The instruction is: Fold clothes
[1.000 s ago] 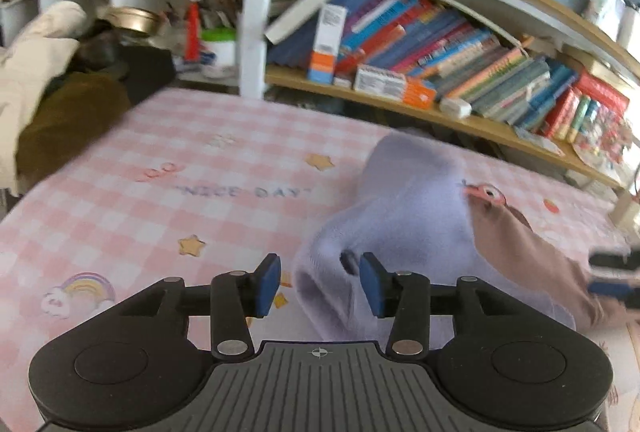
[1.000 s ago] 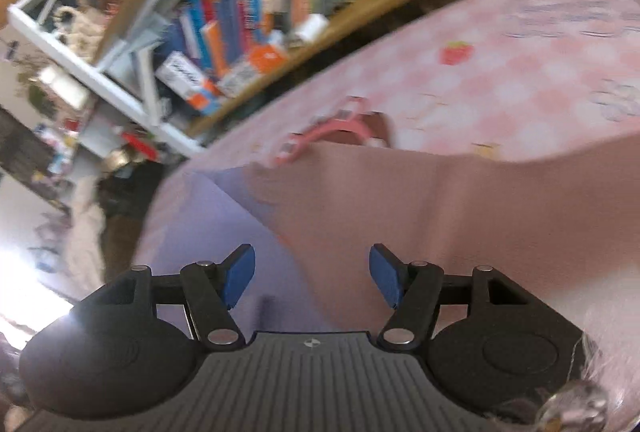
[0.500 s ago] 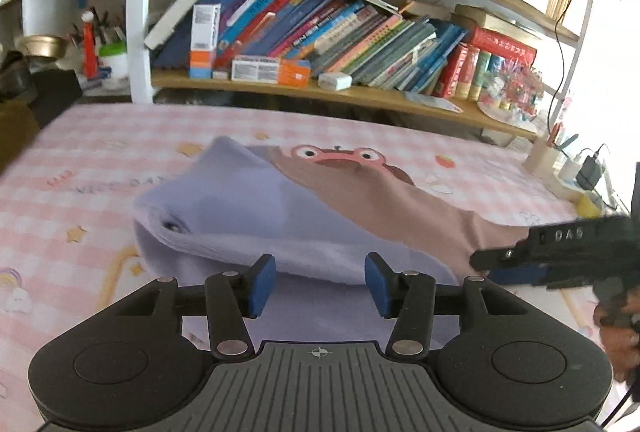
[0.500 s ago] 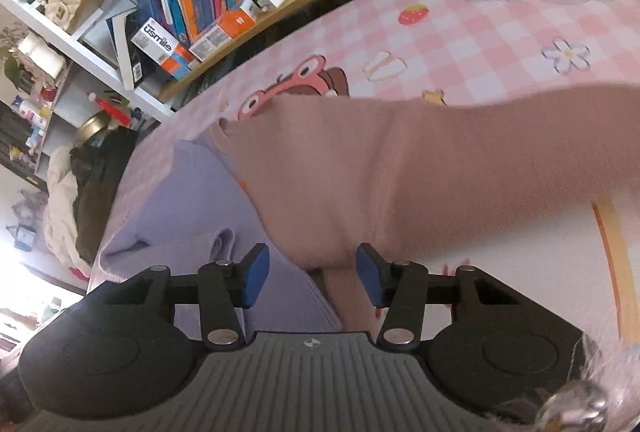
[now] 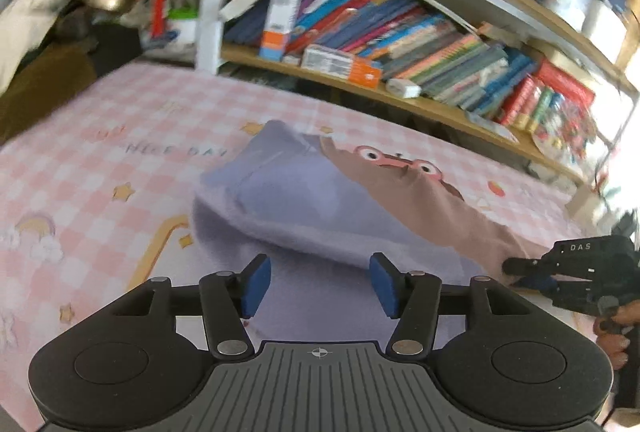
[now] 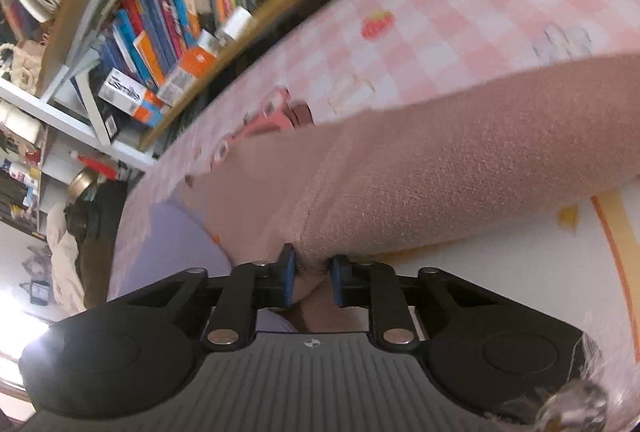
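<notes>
A lilac and brown garment (image 5: pixel 320 208) with a cartoon face lies on the pink checked cloth (image 5: pixel 100 168). My left gripper (image 5: pixel 318 284) is open and empty, just short of the garment's lilac near edge. My right gripper (image 6: pixel 313 278) is shut on the brown part of the garment (image 6: pixel 460 184), whose fabric bunches between the blue pads (image 6: pixel 288 272). The right gripper also shows at the right edge of the left wrist view (image 5: pixel 520 266), at the brown end of the garment.
A bookshelf (image 5: pixel 400 32) packed with books runs along the far edge of the table. A pile of clothes (image 5: pixel 28 20) and clutter sit at the far left. The checked cloth (image 6: pixel 460 4) extends past the garment to the right.
My right gripper has shut on the brown fabric; it was open half a second ago. My left gripper stays open and has swung slightly left.
</notes>
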